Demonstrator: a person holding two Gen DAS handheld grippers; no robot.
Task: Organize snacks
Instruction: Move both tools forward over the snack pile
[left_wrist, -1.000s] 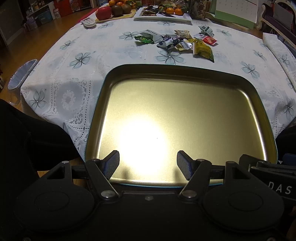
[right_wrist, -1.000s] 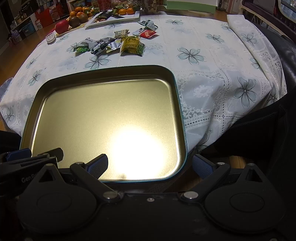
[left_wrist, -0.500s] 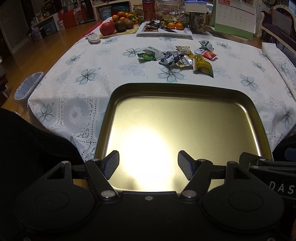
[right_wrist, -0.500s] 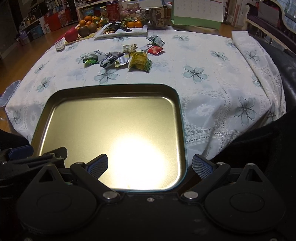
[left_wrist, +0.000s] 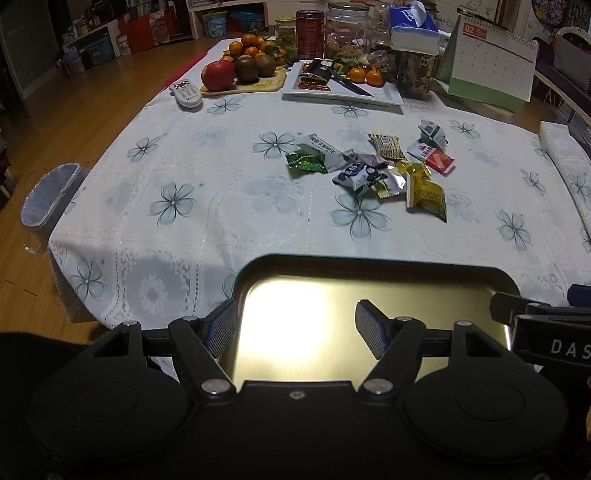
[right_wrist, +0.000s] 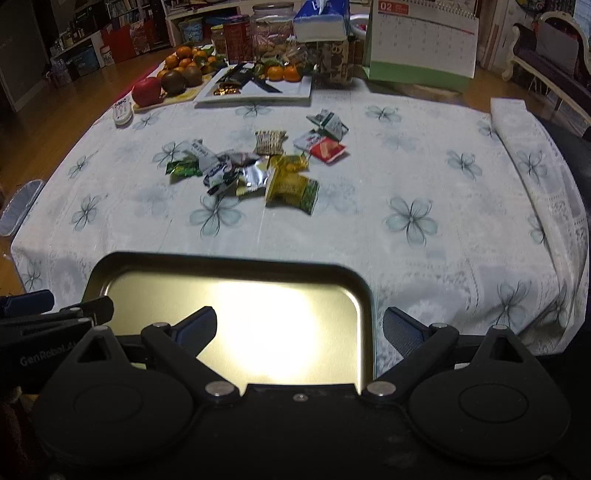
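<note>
A gold metal tray (left_wrist: 406, 295) lies with nothing in it at the table's near edge, also in the right wrist view as tray (right_wrist: 258, 295). My left gripper (left_wrist: 295, 317) is open above its near left part. My right gripper (right_wrist: 299, 317) is open, its fingers straddling the tray's right rim. A loose pile of snack packets (left_wrist: 369, 173) lies mid-table beyond the tray, with a yellow-green packet (left_wrist: 424, 194) nearest and a red packet (left_wrist: 439, 160) on the right. The same pile (right_wrist: 251, 170) appears in the right wrist view. Both grippers hold nothing.
At the far end stand a fruit board (left_wrist: 240, 74), a white plate (left_wrist: 343, 92) with tangerines and a knife, a remote (left_wrist: 186, 94), jars, a tissue box and a calendar (left_wrist: 487, 66). A folded cloth (right_wrist: 524, 129) lies along the right edge. A bin (left_wrist: 48, 199) stands on the floor at left.
Both cameras have pulled back and tilted up, so the tray has dropped low in view and the far end of the table has appeared. Both grippers have stayed open.
</note>
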